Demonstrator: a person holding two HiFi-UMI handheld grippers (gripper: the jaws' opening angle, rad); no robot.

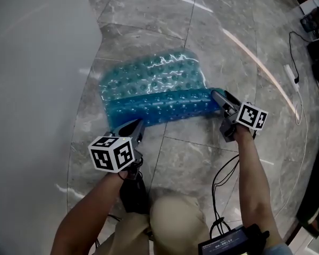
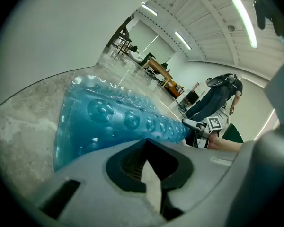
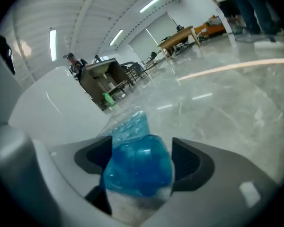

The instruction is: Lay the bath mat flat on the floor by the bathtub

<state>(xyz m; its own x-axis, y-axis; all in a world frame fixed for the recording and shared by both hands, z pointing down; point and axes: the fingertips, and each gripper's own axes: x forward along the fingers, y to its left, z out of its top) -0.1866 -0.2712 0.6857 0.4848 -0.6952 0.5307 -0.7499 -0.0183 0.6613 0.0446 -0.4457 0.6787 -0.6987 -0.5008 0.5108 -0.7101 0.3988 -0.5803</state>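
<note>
The blue see-through bath mat lies on the grey marble floor beside the white bathtub wall, its near strip doubled over in a darker band. My left gripper is shut at the mat's near left corner, where the mat runs up to the closed jaws. At the mat's right corner my right gripper stands open. A bunched fold of the mat sits between its dark pads with a gap on each side. The left gripper view also shows the right gripper at the far end of the fold.
Black and white cables trail across the floor at the right. A person stands beyond the mat, with tables and chairs farther back. A cabled device hangs at my waist.
</note>
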